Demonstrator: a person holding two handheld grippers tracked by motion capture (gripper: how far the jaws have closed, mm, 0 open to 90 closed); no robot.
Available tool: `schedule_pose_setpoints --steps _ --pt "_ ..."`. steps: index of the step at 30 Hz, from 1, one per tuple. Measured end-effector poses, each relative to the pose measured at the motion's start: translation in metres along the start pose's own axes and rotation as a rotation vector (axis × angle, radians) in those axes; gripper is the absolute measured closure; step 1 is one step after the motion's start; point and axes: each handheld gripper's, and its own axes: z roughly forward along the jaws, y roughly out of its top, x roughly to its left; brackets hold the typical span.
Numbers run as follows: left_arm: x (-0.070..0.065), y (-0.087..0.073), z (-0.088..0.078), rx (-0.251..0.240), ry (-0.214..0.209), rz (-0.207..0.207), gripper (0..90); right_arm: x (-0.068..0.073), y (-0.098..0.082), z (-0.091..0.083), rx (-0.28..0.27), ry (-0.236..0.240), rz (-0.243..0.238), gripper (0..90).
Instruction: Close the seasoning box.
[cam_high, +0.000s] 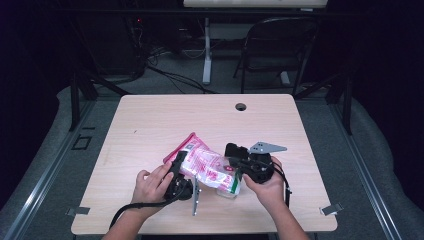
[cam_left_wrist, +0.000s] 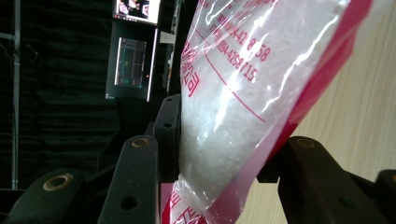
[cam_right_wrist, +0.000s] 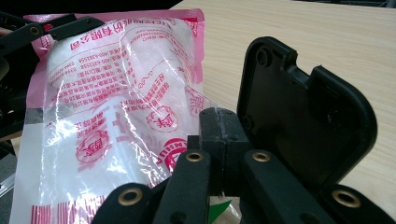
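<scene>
The left gripper (cam_high: 181, 172) is clamping its half-open jaws on the pink bag (cam_high: 207, 167), just above the bench (cam_high: 150, 120) near its front edge. The right gripper (cam_high: 239, 165) is pinching the bag's other end with jaws fully closed.

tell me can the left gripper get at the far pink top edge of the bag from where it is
Probably not right away: the left gripper is clamped on the bag, and the right gripper pinches its other end.

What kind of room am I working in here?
Most likely a lab or recording workspace, not a home: a bare wooden table with a cable hole, dark curtains all around, a folding chair, and lit screens against the dark wall.
</scene>
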Motion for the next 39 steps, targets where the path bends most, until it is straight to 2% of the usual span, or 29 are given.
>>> schedule_pose_setpoints --steps 4,15,22,23,24,26,36,38,39 --pt "0.001 0.0003 -0.0003 -0.006 0.009 0.011 61.5 0.0003 -0.0002 -0.0002 0.0 -0.001 0.001 90.0" --pt "0.0041 0.0012 -0.002 -0.005 -0.015 0.043 61.7 0.0 -0.0011 -0.0003 0.003 -0.006 -0.001 90.0" --pt "0.0054 0.0018 -0.0029 -0.017 0.01 0.061 61.9 0.0001 -0.0013 -0.0006 0.002 -0.004 0.0 90.0" --pt "0.0051 0.0013 -0.002 -0.032 0.019 0.06 62.0 0.0002 -0.0013 -0.0006 0.002 -0.004 -0.001 90.0" --pt "0.0061 0.002 -0.0036 -0.014 0.009 0.065 62.0 0.0004 -0.0013 -0.0006 0.002 -0.004 -0.001 90.0" --pt "0.0063 0.002 -0.0042 -0.009 0.007 0.067 62.1 0.0006 -0.0013 -0.0005 0.001 -0.004 -0.001 90.0" --pt "0.0079 0.003 -0.0059 -0.025 0.05 0.089 62.2 0.0016 -0.0009 -0.0013 -0.01 -0.001 -0.003 90.0" --pt "0.0091 0.0043 -0.0077 -0.007 0.042 0.095 62.2 0.0018 -0.0008 -0.0014 -0.01 0.0 -0.003 90.0" --pt "0.0087 0.0039 -0.0069 -0.022 0.052 0.098 62.2 0.0018 -0.0008 -0.0013 -0.009 -0.001 -0.003 90.0"
